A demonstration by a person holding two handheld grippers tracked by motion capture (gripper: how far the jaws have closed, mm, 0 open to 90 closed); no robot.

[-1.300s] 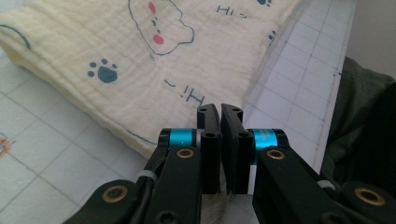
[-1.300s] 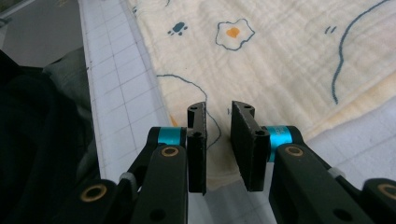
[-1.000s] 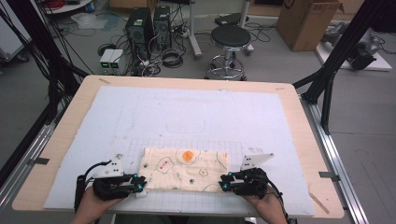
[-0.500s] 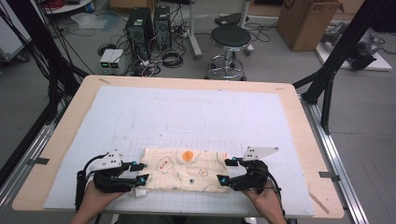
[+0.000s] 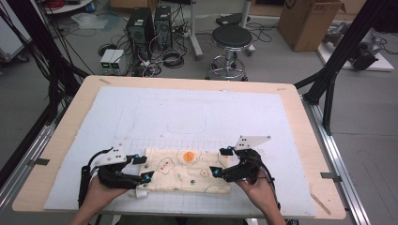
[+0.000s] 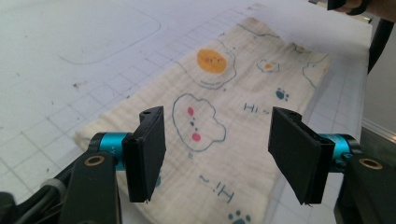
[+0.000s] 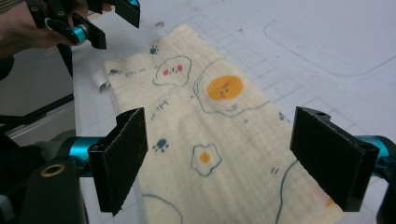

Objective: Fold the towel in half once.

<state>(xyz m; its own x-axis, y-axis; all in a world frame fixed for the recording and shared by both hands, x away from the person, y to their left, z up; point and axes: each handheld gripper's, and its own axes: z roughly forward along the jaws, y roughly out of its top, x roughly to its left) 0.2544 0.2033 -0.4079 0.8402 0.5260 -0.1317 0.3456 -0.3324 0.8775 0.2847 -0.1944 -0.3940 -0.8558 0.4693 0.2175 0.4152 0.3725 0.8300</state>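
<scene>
Near edge, 6 o'clock: two hands come in from the table's near side, each with a gripper, one at either short end of the cloth (image 5: 187,169).
Left gripper (image 5: 144,168): at the cloth's 9 o'clock end; jaws have just been opening and stand spread, nothing pinched, the cloth lying flat below them in the left gripper view (image 6: 224,126).
Right gripper (image 5: 220,161): at the 3 o'clock end; jaws likewise just opened and stand wide, pads clear of the fabric in the right gripper view (image 7: 205,135).
Step in hand: looks like a release after laying the folded cloth down. To do it well, I'd say lift both grippers straight up with jaws wide, so no pad drags a corner or peels the top layer back; both ends at once, so the fold stays square.
Watch point: near-left corner, where a small white tag (image 5: 141,192) sticks out; a jaw catching it could tug the whole piece.
Cloth, position: near the table's 6 o'clock edge, long side running 9 to 3, on the white gridded mat (image 5: 197,112).
Cloth, look: cream, soft crinkled weave, seemingly folded to a long rectangle; printed with fried eggs, blue-outlined clouds, paw marks, and one orange yolk face (image 5: 188,156) toward its 12 o'clock edge.
Far side, 12 o'clock: mat bare; beyond the table, a stool (image 5: 229,38).
</scene>
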